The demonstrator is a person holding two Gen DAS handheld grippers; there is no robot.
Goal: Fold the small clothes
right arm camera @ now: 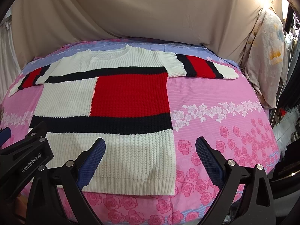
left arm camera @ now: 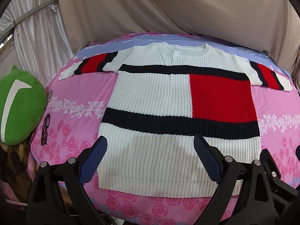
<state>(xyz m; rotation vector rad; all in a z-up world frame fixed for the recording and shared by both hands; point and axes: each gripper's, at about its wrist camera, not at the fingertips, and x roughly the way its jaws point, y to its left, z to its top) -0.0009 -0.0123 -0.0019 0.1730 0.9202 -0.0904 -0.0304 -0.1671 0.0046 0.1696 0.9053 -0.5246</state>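
Knit sweater (left arm camera: 168, 101) flat on floral bedsheet (left arm camera: 78, 93), both grippers spread, empty

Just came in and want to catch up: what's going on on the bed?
A person holds a hand-held gripper in each hand over a sweater spread flat on the pink bedspread, sleeves out. The left hand-held gripper and the right hand-held gripper are both open near the hem, gripping nothing. No fold has been made yet.
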